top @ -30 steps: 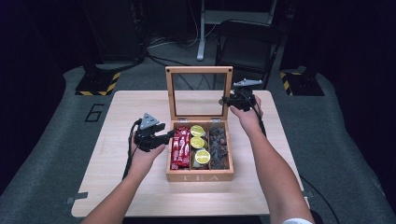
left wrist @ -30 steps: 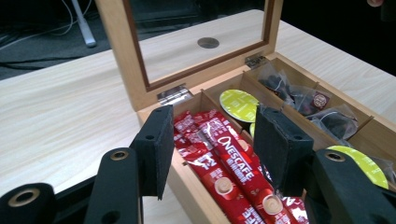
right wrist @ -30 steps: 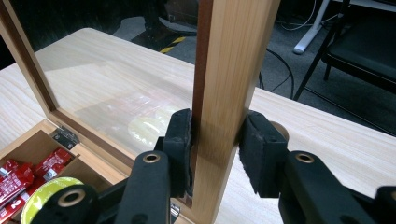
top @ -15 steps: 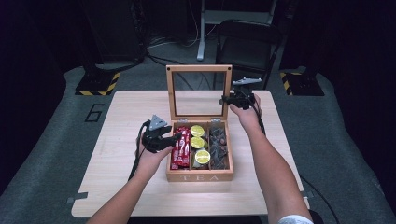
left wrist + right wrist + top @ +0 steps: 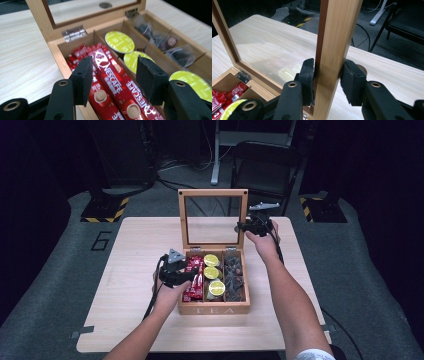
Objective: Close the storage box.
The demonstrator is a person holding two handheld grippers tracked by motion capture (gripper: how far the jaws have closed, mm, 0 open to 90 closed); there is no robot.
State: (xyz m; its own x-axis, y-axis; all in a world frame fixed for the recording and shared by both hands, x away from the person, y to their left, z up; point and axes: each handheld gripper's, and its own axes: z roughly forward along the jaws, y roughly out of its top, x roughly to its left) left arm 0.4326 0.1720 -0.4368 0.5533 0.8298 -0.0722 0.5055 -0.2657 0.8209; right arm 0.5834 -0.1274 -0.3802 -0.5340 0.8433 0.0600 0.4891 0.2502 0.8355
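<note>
A wooden tea box (image 5: 215,309) stands open on the table, its glass lid (image 5: 213,192) upright. My right gripper (image 5: 242,226) is shut on the lid's right frame post (image 5: 337,30), a pad pressed on each side (image 5: 328,77). My left gripper (image 5: 192,270) hovers over the box's left compartment, jaws open (image 5: 113,80), with red Nescafe sticks (image 5: 105,100) lying just beneath and between them. I see no pad pressing on the sticks.
The middle compartment holds green-topped capsules (image 5: 119,41), the right one dark tea bags (image 5: 162,42). Bare wooden tabletop (image 5: 135,250) surrounds the box. A black chair (image 5: 265,165) stands beyond the table's far edge.
My left gripper has moved right and down, from beside the box to over the red sticks. The right gripper has stayed on the lid frame.
</note>
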